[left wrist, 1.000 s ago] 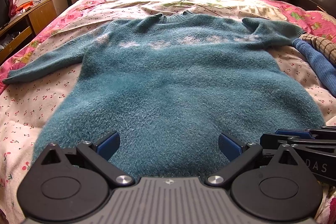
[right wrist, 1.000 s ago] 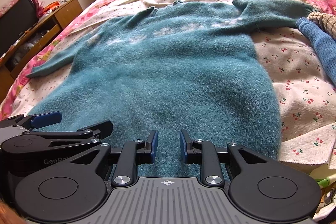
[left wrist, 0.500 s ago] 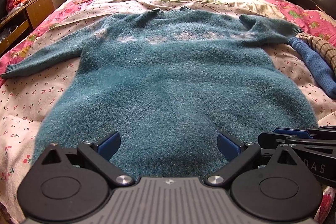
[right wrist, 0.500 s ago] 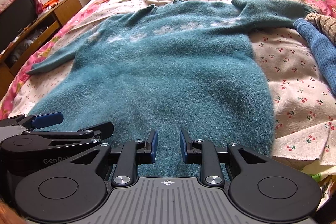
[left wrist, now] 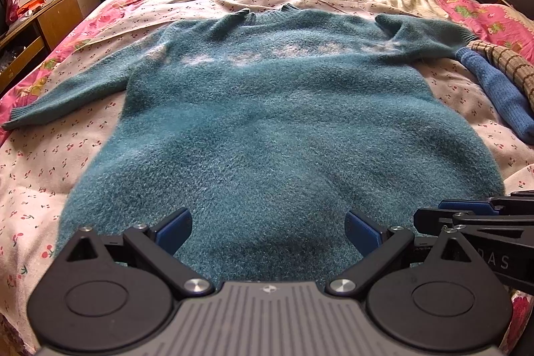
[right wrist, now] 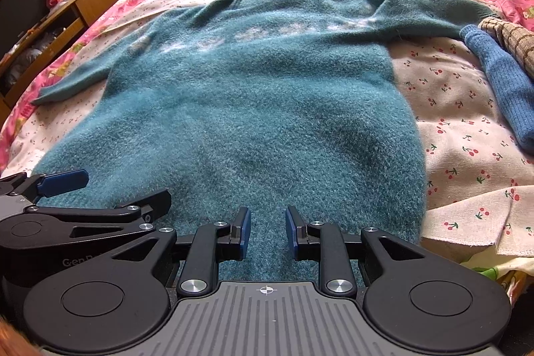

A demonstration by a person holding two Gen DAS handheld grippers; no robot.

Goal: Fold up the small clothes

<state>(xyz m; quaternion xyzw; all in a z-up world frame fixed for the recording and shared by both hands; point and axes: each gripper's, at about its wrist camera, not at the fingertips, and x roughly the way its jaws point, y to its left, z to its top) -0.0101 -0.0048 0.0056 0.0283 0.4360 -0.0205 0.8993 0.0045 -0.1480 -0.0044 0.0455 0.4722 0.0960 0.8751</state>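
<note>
While both grippers hang at the near hem:
Sweater point(left wrist: 280, 122): flat, frame centre, on bedsheet point(right wrist: 467, 109).
Left gripper point(left wrist: 268, 231): wide apart, empty.
Right gripper point(right wrist: 267, 232): narrow gap, clamping nothing.
Open room: bare sheet right of the sweater's edge.

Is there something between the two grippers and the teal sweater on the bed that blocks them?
Nothing visible blocks them. The teal sweater lies flat, and both the left gripper and the right gripper hang directly over its near hem, jaws apart. The blue knit garment lies off to the right side, clear of the hem.
</note>
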